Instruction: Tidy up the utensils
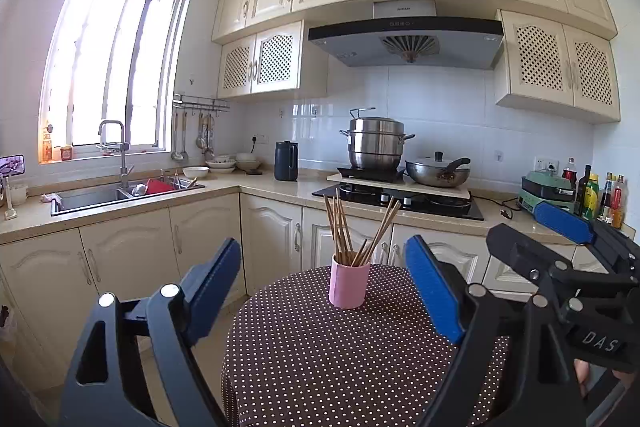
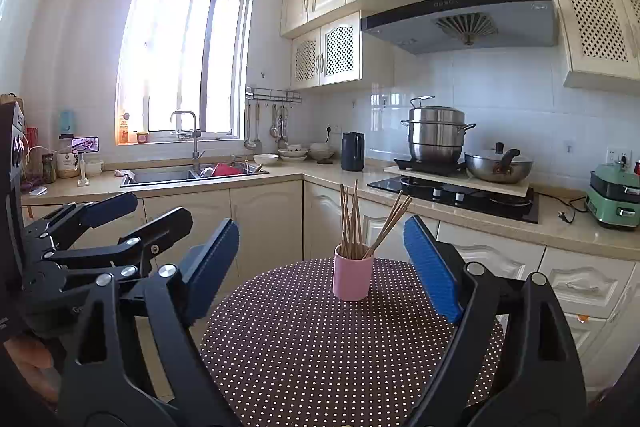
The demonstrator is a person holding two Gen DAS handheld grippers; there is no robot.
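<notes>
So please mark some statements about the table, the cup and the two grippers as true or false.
1. The chopsticks stand in a pink cup. True.
2. The cup lies on its side. False: it stands upright on the dotted table.
3. The left gripper holds a chopstick. False: it is open, nothing between its fingers.
4. The right gripper is open. True.
5. Loose chopsticks lie on the table. False: none are visible there.
</notes>
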